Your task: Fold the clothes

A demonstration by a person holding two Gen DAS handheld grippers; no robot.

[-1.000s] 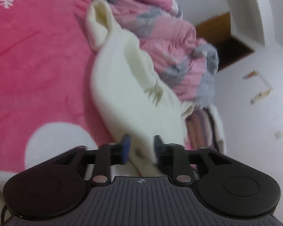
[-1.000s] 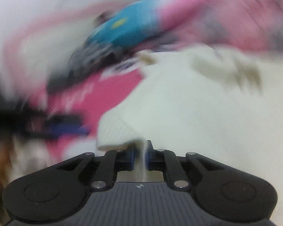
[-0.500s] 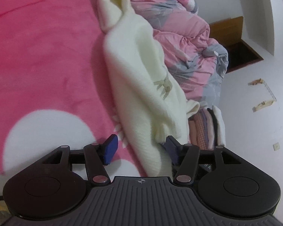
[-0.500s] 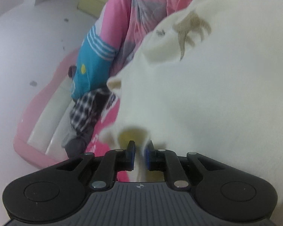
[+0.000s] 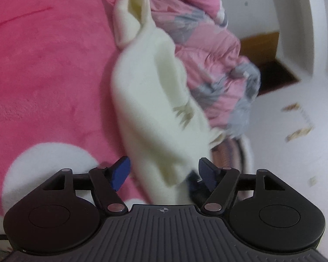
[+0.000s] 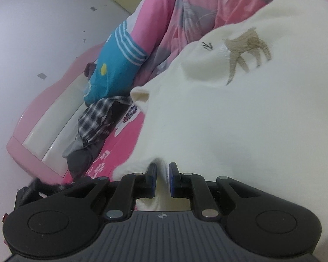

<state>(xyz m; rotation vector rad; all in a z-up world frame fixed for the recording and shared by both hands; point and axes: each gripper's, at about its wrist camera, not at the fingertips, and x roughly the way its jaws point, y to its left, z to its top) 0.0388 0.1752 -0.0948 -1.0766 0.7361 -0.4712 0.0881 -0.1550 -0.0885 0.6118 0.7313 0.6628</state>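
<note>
Cream knit sweater point(image 5: 155, 100) with a tan embroidered motif lies in a long bunched strip on the fuzzy pink blanket point(image 5: 43, 83), its rolled cuff or collar end at the far tip and its near end dropping down between my fingers. My left gripper point(image 5: 163, 172) stands with its blue-padded jaws spread wide apart, the sweater's near edge hanging in the gap but not pinched by either pad. My right gripper point(image 6: 162, 180) has its jaws drawn nearly together with a fold of the same cream knit point(image 6: 229, 109) caught between the pads (the fabric bulges up just past the fingertips), so I am clamped on the sweater there. Beside the sweater, along its far side, sits the rumpled pink and grey quilt point(image 5: 210, 50). In the right wrist view a teal garment with white stripes point(image 6: 113, 65) rests near the quilt, with a black-and-white checked cloth point(image 6: 98, 113) and some dark grey fabric just below it, close to the pink and cream bed frame point(image 6: 48, 113). White wall point(image 5: 295, 152) fills the right side of the left wrist view, somewhat blurred
</note>
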